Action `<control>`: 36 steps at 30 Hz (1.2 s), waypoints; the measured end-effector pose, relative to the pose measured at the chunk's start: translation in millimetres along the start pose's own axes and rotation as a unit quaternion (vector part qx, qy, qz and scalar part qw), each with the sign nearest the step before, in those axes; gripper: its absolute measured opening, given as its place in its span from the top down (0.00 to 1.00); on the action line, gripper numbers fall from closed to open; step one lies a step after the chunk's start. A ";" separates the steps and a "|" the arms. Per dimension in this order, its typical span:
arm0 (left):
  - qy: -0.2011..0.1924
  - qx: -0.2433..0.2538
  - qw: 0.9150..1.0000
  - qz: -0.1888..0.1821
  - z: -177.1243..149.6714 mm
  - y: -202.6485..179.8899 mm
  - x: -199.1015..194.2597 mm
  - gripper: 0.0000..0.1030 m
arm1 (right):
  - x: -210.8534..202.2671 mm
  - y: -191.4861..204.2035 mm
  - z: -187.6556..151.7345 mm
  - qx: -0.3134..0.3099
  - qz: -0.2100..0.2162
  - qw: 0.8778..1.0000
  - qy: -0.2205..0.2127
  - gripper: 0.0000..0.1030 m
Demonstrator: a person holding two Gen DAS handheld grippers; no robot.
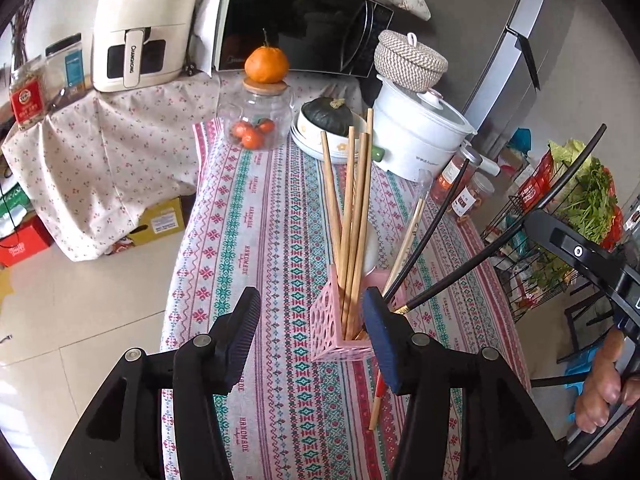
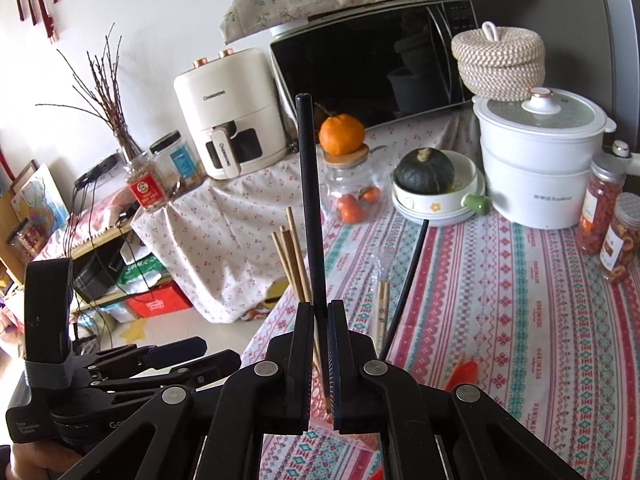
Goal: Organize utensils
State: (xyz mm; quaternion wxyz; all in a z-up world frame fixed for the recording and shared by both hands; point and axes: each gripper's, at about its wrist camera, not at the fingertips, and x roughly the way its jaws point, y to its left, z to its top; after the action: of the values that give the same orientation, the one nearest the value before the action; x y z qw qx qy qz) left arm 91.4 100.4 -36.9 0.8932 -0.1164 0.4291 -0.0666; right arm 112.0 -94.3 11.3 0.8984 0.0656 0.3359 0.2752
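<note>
A pink perforated holder (image 1: 340,330) stands on the patterned tablecloth (image 1: 256,216) with several wooden chopsticks (image 1: 352,208) upright in it. One black chopstick (image 1: 436,220) leans out of it to the right. My left gripper (image 1: 311,304) is open just in front of the holder, with nothing between its pads. My right gripper (image 2: 320,308) is shut on a second black chopstick (image 2: 310,200), which points up and away. In the left wrist view that chopstick (image 1: 500,224) slants with its gold tip close to the holder's right side. The right view hides the holder behind my fingers.
A plastic-wrapped pair of chopsticks (image 2: 382,300) and a red-ended stick (image 1: 378,400) lie by the holder. At the back stand a glass jar (image 1: 256,120) with an orange on its lid, a bowl (image 2: 436,204) holding a squash, and a white cooker (image 2: 540,160). The floor (image 1: 80,300) drops off at left.
</note>
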 end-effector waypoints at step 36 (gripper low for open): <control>0.042 0.042 0.998 0.005 -16.1 -19.8 16.3 0.45 | 18.5 -47.3 -4.6 0.052 -0.036 0.997 0.038 0.61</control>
State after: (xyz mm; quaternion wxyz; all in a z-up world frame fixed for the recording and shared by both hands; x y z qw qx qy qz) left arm 88.6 75.3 -53.6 0.8790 -0.0736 0.4635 -0.0846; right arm 141.9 -124.4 -16.9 0.8898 0.0892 0.3859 0.2269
